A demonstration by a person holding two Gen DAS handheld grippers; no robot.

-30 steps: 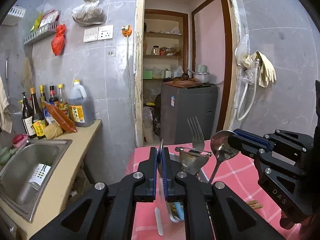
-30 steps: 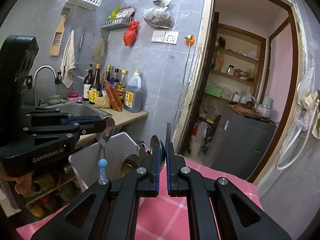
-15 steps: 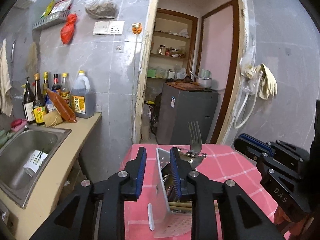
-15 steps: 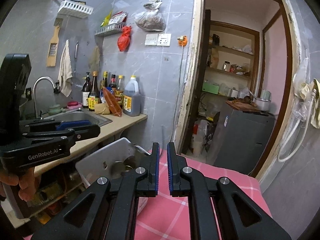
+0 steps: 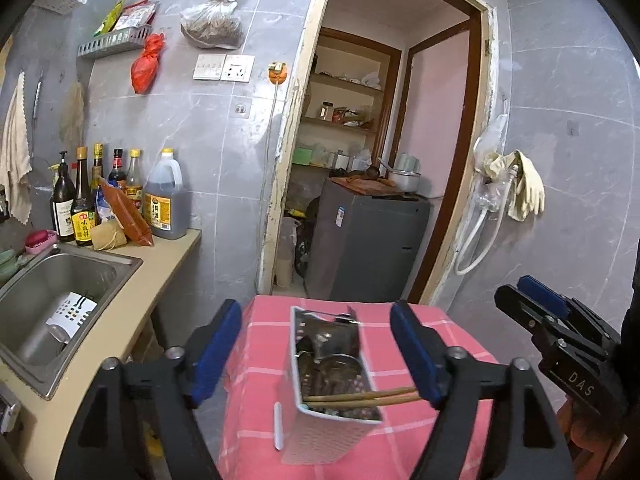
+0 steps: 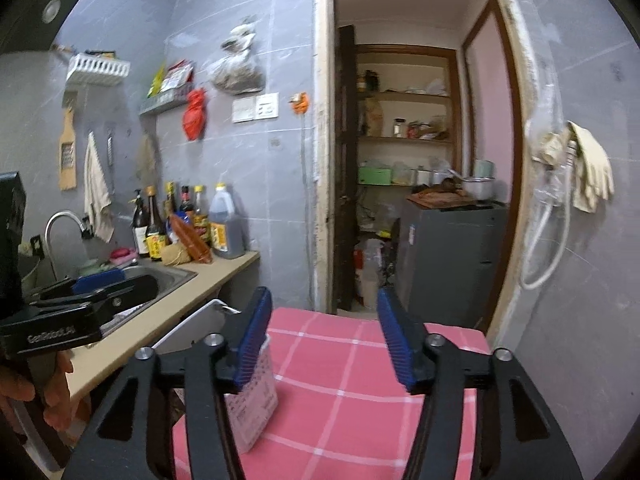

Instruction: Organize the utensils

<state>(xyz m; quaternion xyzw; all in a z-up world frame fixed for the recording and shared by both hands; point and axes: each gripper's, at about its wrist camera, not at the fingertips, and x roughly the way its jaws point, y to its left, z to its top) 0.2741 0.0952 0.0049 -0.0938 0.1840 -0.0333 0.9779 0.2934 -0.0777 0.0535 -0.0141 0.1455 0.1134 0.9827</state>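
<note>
Room: grey-tiled kitchen walls are seen, with an open doorway (image 5: 360, 152) into a pantry where shelves and a grey appliance (image 5: 368, 240) stand.
Counter: a beige counter (image 5: 120, 320) runs along the left wall; a steel sink (image 5: 60, 292) is set into it, and bottles (image 5: 120, 196) are grouped at its back edge against the wall.
Table: a pink checked cloth (image 5: 420, 328) covers the table by the doorway.
Utensil holder: a white perforated utensil holder (image 5: 328, 368) is placed near the table's left edge, seen from above in the left wrist view; in the right wrist view its side wall (image 6: 252, 396) is partly hidden behind the right gripper's left finger.
Utensils: metal spoons and similar pieces (image 5: 328, 356) are packed inside the holder; wooden chopsticks (image 5: 360, 396) lie across its near rim, their tips sticking out to the right.
Left gripper (image 5: 316, 348): its jaws have just been opening and are spread wide; the holder is framed between the blue pads, which are kept clear of it.
Right gripper (image 6: 326, 340): its jaws have just been opening and stand apart over the cloth; nothing is held between them.
Hands: fingers (image 6: 48, 392) are wrapped around the left gripper's handle at the lower left of the right wrist view.
</note>
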